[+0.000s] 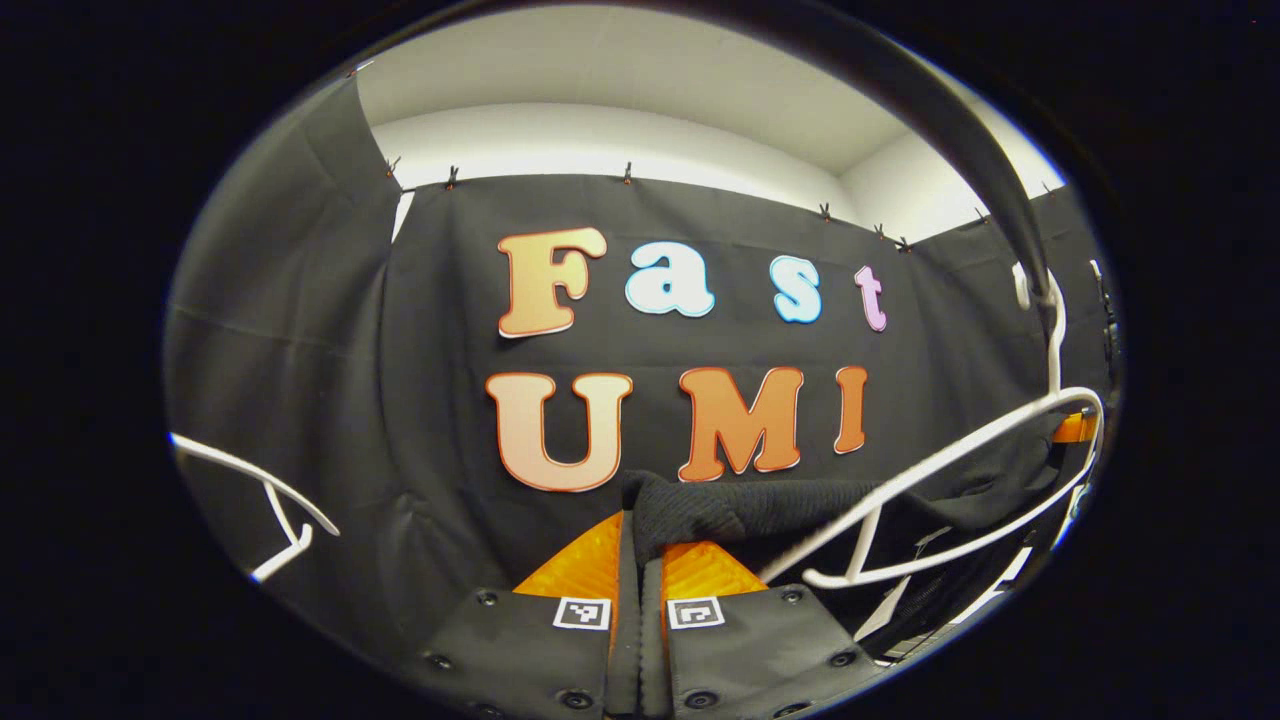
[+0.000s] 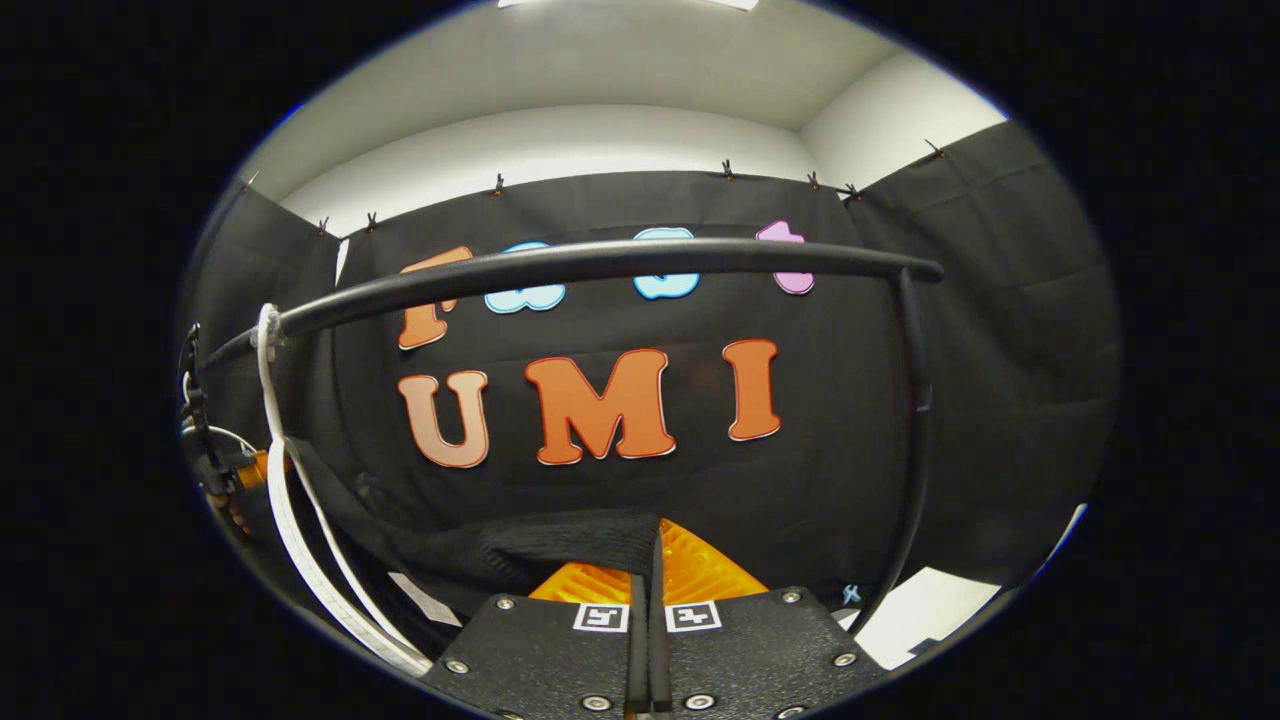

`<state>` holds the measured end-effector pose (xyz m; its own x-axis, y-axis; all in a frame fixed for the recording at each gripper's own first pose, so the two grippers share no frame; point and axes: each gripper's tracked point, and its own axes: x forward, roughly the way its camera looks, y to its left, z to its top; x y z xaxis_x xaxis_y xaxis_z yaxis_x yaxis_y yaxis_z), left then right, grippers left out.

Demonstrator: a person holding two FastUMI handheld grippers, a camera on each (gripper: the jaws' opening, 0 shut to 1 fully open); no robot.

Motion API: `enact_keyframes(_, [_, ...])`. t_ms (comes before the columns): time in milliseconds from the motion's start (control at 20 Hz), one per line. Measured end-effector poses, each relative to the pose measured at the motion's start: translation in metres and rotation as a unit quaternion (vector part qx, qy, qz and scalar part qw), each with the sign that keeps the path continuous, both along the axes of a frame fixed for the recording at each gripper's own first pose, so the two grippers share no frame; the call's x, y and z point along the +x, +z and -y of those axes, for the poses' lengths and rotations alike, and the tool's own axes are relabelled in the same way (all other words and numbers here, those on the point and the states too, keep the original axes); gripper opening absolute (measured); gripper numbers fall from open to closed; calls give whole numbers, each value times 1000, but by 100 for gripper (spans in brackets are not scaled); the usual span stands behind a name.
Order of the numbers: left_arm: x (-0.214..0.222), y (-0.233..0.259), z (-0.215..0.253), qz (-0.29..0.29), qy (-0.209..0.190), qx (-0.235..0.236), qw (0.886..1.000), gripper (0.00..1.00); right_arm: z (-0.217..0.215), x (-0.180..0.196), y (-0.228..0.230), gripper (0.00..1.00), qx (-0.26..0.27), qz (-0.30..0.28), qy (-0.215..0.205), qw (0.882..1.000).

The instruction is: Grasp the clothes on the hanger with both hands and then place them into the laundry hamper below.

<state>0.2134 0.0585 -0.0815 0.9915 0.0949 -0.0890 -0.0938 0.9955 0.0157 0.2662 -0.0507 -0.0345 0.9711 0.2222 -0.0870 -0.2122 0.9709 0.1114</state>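
A black knitted garment [image 1: 760,510] hangs on a white hanger [image 1: 960,450] in the left gripper view, stretching right from my left gripper [image 1: 640,560], which is shut on its edge. The hanger's hook goes up to a black rail [image 1: 960,130]. In the right gripper view the same black garment [image 2: 520,550] runs left from my right gripper [image 2: 655,560], shut on its other edge, toward the white hanger [image 2: 290,520] hooked on the black rail [image 2: 600,262]. At the far left of that view the other gripper [image 2: 225,475] shows beside the hanger.
A second white hanger [image 1: 270,500] sits at the left of the left gripper view. The rail's black upright post [image 2: 915,430] stands to the right in the right gripper view, with a white surface [image 2: 925,610] low behind it.
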Motion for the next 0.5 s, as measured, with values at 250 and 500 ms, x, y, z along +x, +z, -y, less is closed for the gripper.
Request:
enact_keyframes(250, [-16,-25,6,-1,1,30,1000,7,10,4,-39,0,62,-31,14,997])
enact_keyframes(500, [-16,-42,17,-18,-11,-10,1000,7,14,-4,-64,0,64,-43,24,997])
